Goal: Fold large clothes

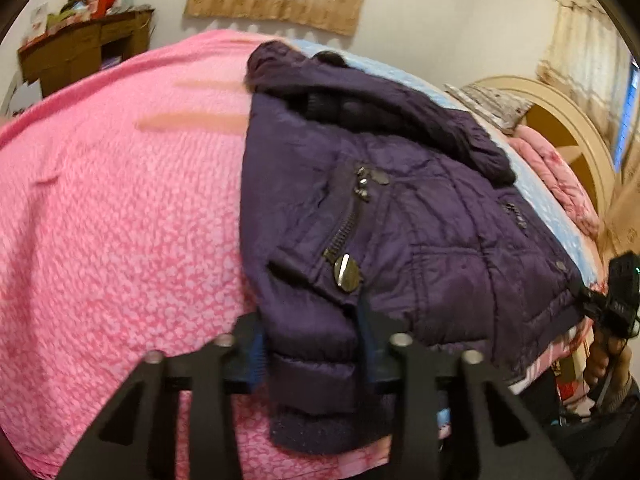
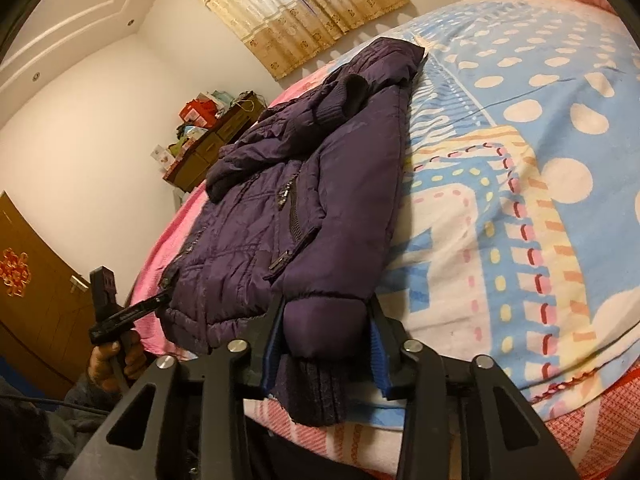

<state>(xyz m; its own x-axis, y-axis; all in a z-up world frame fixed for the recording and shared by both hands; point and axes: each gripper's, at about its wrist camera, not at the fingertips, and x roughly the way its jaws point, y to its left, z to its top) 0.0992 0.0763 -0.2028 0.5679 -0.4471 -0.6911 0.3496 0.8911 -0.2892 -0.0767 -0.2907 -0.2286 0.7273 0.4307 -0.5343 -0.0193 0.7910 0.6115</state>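
Observation:
A dark purple padded jacket lies on the bed, sleeves folded across its front; it also shows in the right wrist view. My left gripper straddles the jacket's bottom hem corner, its blue-padded fingers on either side of the puffy fabric, jaws fairly wide. My right gripper likewise straddles the other hem corner with its ribbed band. The left gripper also shows from the right wrist view, and the right one from the left wrist view. Firm grip cannot be told.
The bed carries a pink patterned blanket and a blue dotted quilt. A wooden cabinet with boxes stands by the wall. Curtains, a wooden headboard, pillows and a brown door surround the bed.

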